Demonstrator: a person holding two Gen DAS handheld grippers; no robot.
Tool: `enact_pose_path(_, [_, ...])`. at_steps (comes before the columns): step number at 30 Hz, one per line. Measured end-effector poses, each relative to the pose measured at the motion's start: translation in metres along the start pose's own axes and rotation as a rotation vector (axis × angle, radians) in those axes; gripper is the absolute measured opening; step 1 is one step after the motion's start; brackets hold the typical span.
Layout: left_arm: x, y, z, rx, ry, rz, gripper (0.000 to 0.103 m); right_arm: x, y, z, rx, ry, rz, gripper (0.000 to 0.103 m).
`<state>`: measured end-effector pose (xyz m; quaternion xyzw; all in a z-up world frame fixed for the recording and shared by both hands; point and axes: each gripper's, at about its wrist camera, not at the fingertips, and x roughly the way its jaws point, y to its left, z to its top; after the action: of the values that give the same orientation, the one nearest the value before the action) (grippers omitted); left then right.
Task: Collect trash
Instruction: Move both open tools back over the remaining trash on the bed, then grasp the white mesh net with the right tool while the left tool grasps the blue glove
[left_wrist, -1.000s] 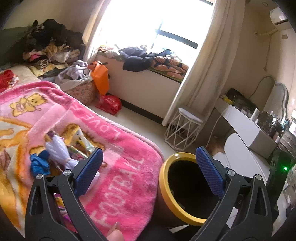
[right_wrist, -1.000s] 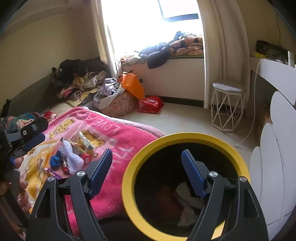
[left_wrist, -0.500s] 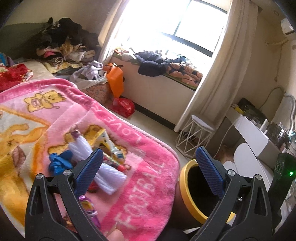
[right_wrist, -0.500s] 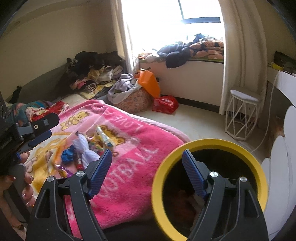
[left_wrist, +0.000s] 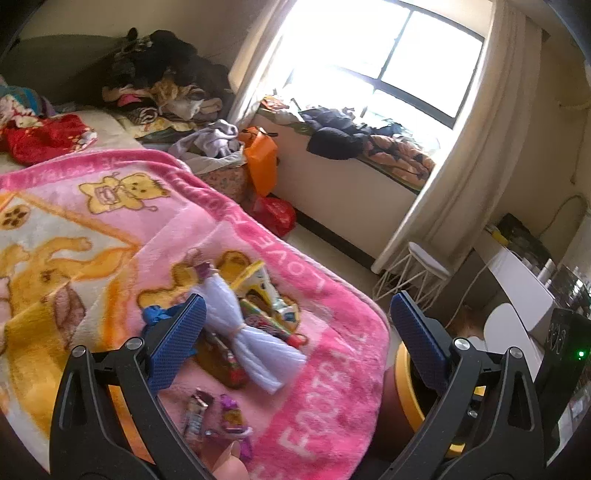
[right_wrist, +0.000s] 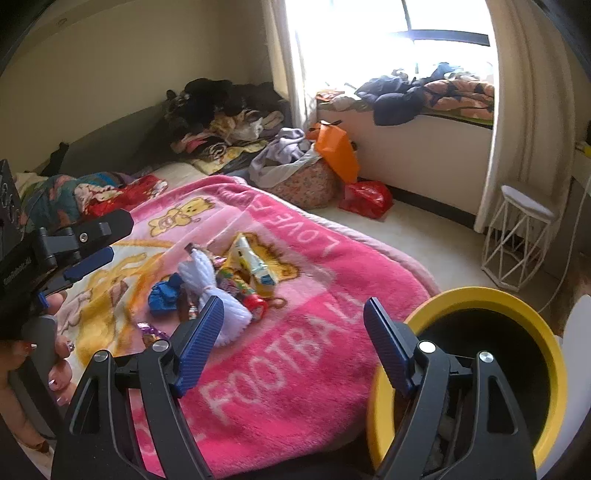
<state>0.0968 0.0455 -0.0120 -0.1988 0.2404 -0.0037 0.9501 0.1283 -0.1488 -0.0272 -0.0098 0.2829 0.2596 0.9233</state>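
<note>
Holding both tools above the bed, you have the left gripper (left_wrist: 295, 339) and the right gripper (right_wrist: 293, 343) with jaws spread wide and nothing between them.

The trash lies in a loose heap on the pink blanket (right_wrist: 295, 354), just ahead of your left jaws and ahead and to the left of your right jaws. It looks light all through. The white tied bundle (left_wrist: 255, 336) is soft and will squash; its pinched waist, where a band cinches it, seems the surest place to close on. The yellow snack packet (left_wrist: 266, 291) and the crumpled blue scrap (right_wrist: 166, 293) are thin and probably crinkly, so take them across a folded edge, not the flat face. The small purple wrappers (left_wrist: 231, 419), nearest your left jaws, look glossy and may slip; pinch them low, and expect the plush blanket to bunch up into the grip if you press too deep.

The yellow-rimmed bin (right_wrist: 517, 299) stands beside the bed's corner, under and to the right of your right jaws, and behind the right finger of your left jaws. Its inside is dark; a pale scrap shows low down through the right tool's frame, but you cannot tell how full it is. Beyond the blanket, an orange bag (right_wrist: 336, 151) and a red bag (right_wrist: 365, 197) rest on the floor.
</note>
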Motion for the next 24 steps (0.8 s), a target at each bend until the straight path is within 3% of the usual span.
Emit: enact_pose_path(24, [0.025, 0.082, -0.012, -0.100, 0.089, 0.155, 0.092, 0.084, 0.049, 0.001, -0.135, 0.119, 0.119, 0.075])
